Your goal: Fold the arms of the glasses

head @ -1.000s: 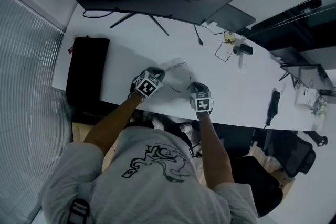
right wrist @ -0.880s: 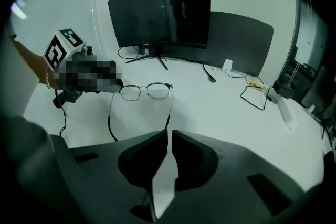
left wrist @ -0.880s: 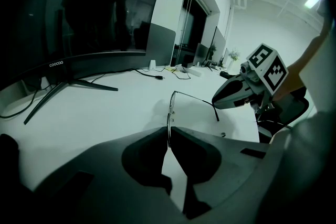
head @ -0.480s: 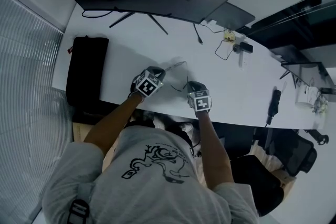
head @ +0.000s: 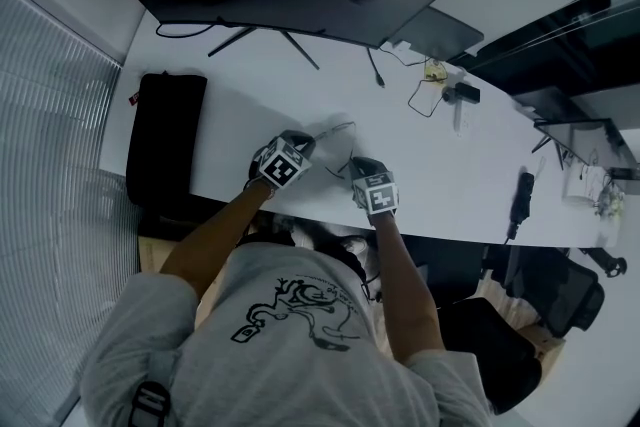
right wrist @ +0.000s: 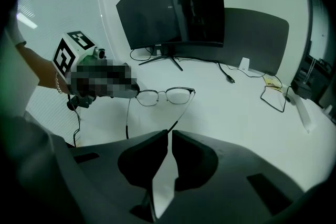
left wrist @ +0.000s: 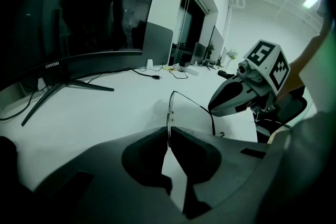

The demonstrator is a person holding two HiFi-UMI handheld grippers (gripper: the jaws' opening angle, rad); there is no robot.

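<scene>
White desk [head: 250,105]; glasses [right wrist: 177,96] face only the right gripper view.

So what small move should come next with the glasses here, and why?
Probably swing the right gripper across toward the left gripper, folding the arm in against the glasses. The right gripper is shut on the arm's tip, the arm stands out open, and the left gripper pinches the glasses at their other end, steadying them.
</scene>
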